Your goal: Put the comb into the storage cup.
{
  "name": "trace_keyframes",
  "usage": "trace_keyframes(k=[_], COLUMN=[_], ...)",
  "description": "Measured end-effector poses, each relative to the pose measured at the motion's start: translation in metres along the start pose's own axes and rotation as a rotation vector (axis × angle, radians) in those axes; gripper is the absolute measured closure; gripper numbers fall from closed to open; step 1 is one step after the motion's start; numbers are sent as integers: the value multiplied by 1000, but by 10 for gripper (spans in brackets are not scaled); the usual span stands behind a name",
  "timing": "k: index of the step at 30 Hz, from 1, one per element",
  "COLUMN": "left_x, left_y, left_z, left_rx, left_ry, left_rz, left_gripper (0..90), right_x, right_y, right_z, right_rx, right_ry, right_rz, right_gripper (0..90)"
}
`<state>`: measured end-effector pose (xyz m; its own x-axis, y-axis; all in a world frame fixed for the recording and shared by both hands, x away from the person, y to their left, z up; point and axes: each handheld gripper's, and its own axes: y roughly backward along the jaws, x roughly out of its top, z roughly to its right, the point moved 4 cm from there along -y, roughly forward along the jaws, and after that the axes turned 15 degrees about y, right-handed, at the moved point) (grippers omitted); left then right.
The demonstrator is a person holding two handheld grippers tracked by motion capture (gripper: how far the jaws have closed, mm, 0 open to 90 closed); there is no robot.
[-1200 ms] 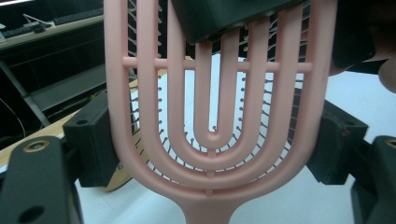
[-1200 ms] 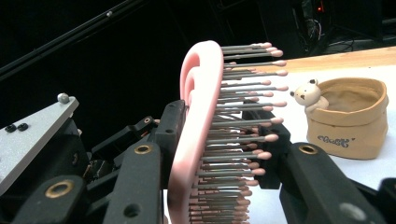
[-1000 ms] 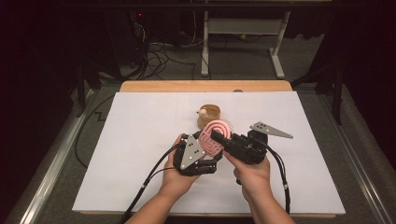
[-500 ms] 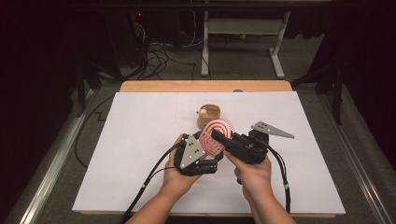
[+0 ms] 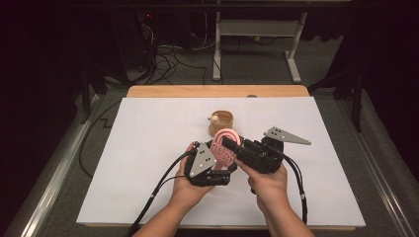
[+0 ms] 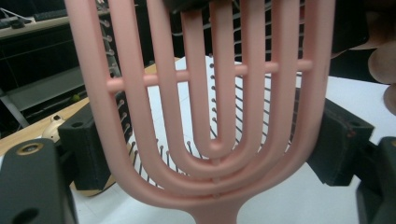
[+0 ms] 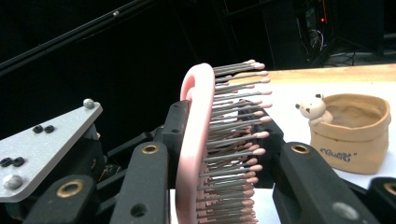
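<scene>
White surface [image 5: 148,148], dark room | left hand-held gripper [image 5: 217,160] clamped on pink brush [image 5: 225,145] sides | right hand-held gripper [image 5: 232,147] clamped across brush | tan pot [image 5: 221,123] behind.

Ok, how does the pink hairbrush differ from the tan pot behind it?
The pink hairbrush is held upright, off the table; the tan pot stands free on the white sheet. The hairbrush is a slotted frame with bristles on one face; the pot is solid-walled and sack-shaped, with a small bear figure on its rim. Both are near the table's middle.
</scene>
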<state>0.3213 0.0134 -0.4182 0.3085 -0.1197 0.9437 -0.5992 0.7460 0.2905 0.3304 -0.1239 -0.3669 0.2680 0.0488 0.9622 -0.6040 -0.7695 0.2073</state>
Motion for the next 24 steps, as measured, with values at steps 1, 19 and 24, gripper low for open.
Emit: trace_keyframes(k=[1, 19, 24], left_x=[0, -11, -14], left_y=[0, 3, 11], left_z=[0, -12, -22], left_rx=[-1, -90, -91], left_ry=[3, 51, 64], left_rz=[0, -37, -37], left_gripper=[167, 19, 0], right_x=[1, 5, 6], right_y=[0, 4, 5], right_z=[0, 4, 6], right_rx=[-2, -17, -30], right_ry=[5, 43, 52], right_rz=[0, 7, 8], right_gripper=[671, 673, 673])
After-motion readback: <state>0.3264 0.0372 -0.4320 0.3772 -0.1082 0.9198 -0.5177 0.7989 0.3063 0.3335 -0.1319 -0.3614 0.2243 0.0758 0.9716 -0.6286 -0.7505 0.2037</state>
